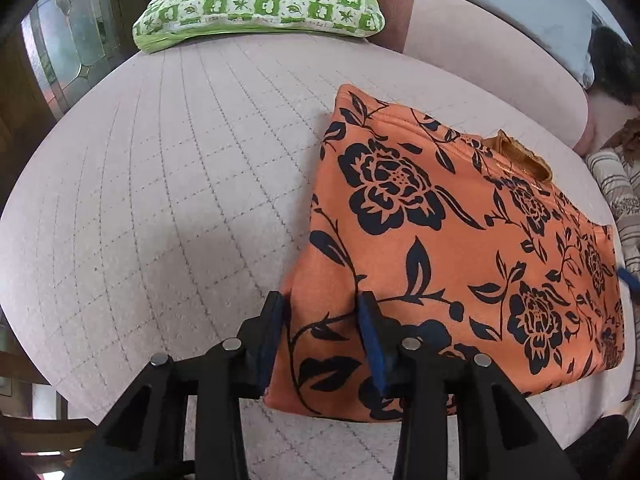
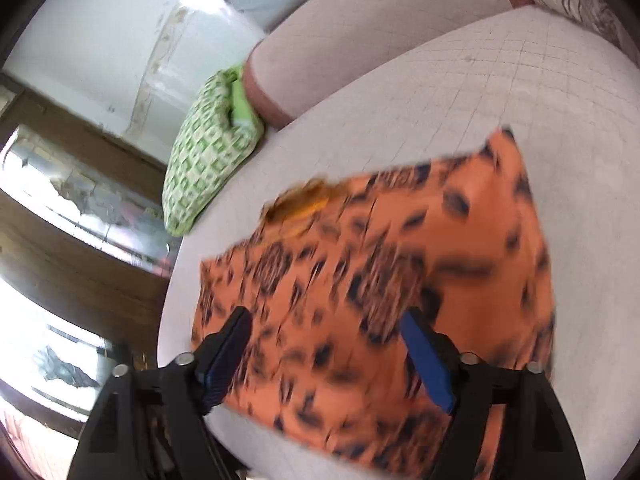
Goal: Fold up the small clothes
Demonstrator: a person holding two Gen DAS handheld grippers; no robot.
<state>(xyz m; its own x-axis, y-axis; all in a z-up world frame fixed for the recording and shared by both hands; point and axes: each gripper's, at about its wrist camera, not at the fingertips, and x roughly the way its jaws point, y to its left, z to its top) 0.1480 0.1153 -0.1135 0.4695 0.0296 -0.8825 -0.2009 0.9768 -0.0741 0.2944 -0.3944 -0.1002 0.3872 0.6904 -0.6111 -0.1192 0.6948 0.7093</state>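
Note:
An orange garment with black flowers [image 1: 460, 248] lies folded on the pale quilted bed [image 1: 160, 184]. Its gold collar [image 1: 520, 158] shows at the far edge. My left gripper [image 1: 322, 304] is open, its blue-padded fingers [image 1: 370, 336] straddling the garment's near left corner, with a hump of cloth between them. In the blurred right wrist view the same garment [image 2: 380, 280] lies below my right gripper [image 2: 328, 320], which is wide open and empty above it. A blue tip of the right gripper [image 1: 626, 274] shows at the garment's right edge in the left wrist view.
A green and white checked pillow [image 1: 260, 0] lies at the head of the bed and also shows in the right wrist view [image 2: 204, 160]. Striped cloth [image 1: 620, 200] lies at the right. A padded pink headboard [image 1: 480, 52] stands behind. A window and wooden frame [image 2: 60, 200] are at the left.

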